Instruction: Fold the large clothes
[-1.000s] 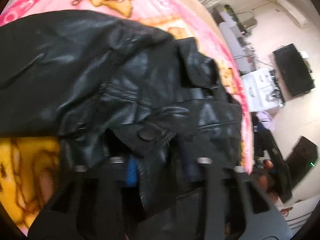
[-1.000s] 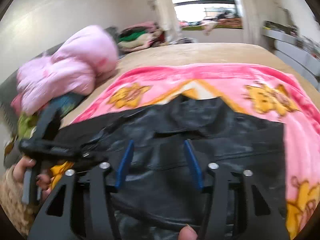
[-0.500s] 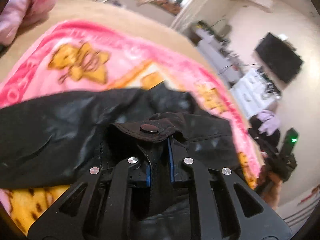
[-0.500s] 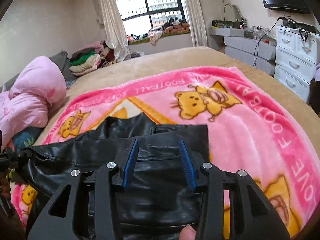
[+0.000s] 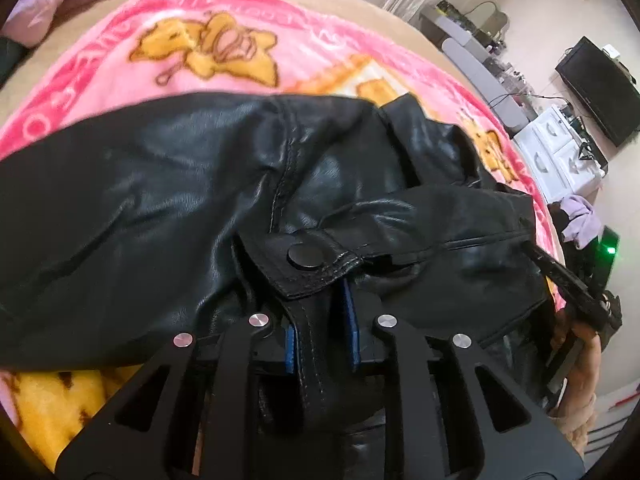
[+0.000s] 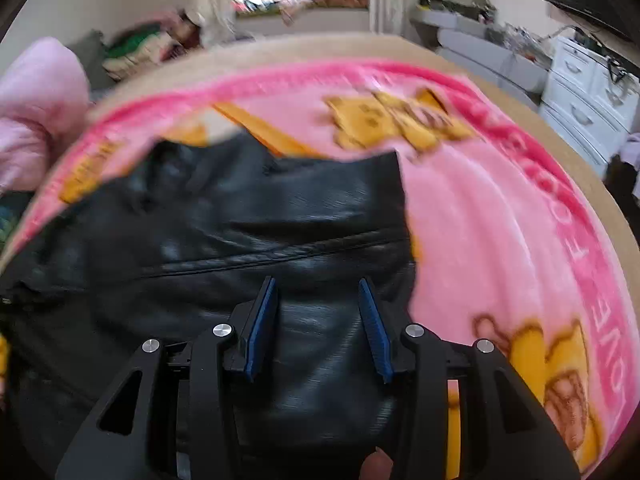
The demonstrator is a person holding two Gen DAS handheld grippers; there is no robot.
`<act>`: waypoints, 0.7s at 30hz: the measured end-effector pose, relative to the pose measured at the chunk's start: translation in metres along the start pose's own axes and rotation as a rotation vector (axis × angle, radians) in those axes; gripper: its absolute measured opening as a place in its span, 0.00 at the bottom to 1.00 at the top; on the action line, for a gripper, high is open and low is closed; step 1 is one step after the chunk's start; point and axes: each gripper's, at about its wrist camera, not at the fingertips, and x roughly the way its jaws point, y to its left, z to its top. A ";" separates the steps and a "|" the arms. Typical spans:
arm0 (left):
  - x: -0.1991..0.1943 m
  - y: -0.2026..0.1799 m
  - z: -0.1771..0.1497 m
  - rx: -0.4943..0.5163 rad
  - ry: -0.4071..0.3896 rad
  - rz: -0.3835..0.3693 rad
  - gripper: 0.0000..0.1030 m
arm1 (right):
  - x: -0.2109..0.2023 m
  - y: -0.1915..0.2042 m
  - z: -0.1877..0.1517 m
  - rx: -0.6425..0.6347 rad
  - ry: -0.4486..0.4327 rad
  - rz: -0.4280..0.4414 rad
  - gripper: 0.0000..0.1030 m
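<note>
The black leather jacket (image 5: pixel 200 200) lies across the pink cartoon blanket (image 5: pixel 240 60) on the bed, filling mid-frame. The left hand-held gripper (image 5: pixel 320 320), angled steeply down, has just been easing apart, a snap-button strap (image 5: pixel 304 258) still pinched between its blue pads; that slick strap could slip free. The right hand-held gripper (image 6: pixel 316 328), also tilted down, is half open and narrowing over the jacket, gripping nothing.

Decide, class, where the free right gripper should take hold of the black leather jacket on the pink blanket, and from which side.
Probably the jacket's right-hand edge, coming in from the bare pink blanket. That edge lies straight and exposed there, so one finger could slip under it. The right gripper hangs open above flat leather, while the left gripper already pinches the snap tab.
</note>
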 end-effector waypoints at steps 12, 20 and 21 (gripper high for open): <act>-0.047 -0.017 0.003 0.054 -0.106 0.020 0.54 | -0.036 -0.020 -0.002 0.137 -0.066 0.196 0.62; -0.059 -0.057 -0.007 0.150 -0.152 0.093 0.64 | -0.069 0.007 -0.008 0.071 -0.108 0.261 0.71; -0.055 -0.061 -0.009 0.156 -0.140 0.092 0.64 | -0.072 0.012 -0.010 0.056 -0.109 0.266 0.71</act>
